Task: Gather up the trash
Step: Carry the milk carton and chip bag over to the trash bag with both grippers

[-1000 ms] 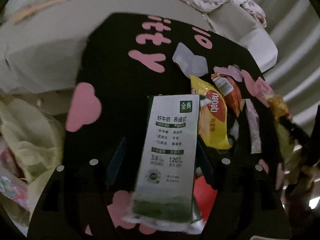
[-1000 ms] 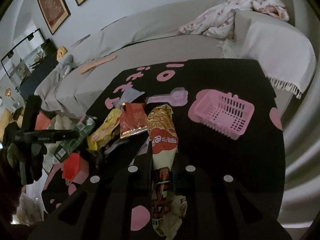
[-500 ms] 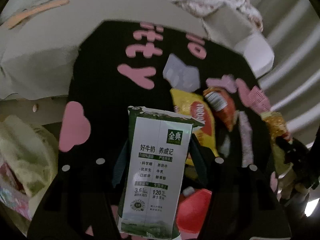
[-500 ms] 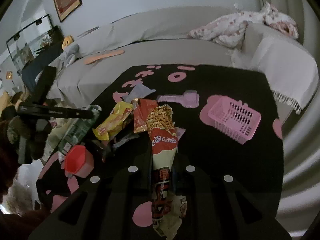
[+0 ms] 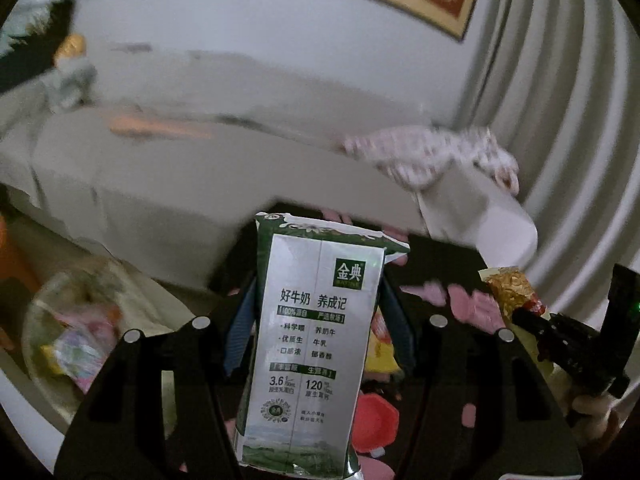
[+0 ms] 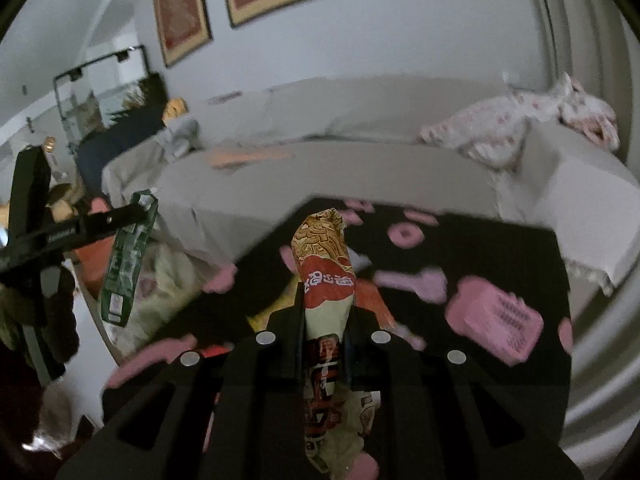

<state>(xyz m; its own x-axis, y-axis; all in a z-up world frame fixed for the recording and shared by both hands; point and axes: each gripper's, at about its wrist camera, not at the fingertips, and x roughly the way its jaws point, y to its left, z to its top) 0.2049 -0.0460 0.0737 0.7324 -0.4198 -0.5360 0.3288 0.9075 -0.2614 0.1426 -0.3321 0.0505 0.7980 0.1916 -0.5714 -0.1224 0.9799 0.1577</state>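
Both grippers hold trash above the black table with pink shapes (image 6: 500, 248).

The left gripper (image 5: 316, 320) clamps a flattened green-and-white milk carton (image 5: 312, 344) upright between its blue-padded fingers (image 5: 240, 332); the carton's lower end runs out of frame. The right gripper (image 6: 326, 312) is closed tight on a crumpled red-and-yellow snack wrapper (image 6: 324, 268), whose top sticks up past the fingertips and whose tail hangs below the jaws. A pink plastic basket (image 6: 494, 322) sits on the table to the right. Motion blur smears the remaining wrappers on the table and the bagged bin (image 5: 76, 332) at left, whose contents cannot be told.
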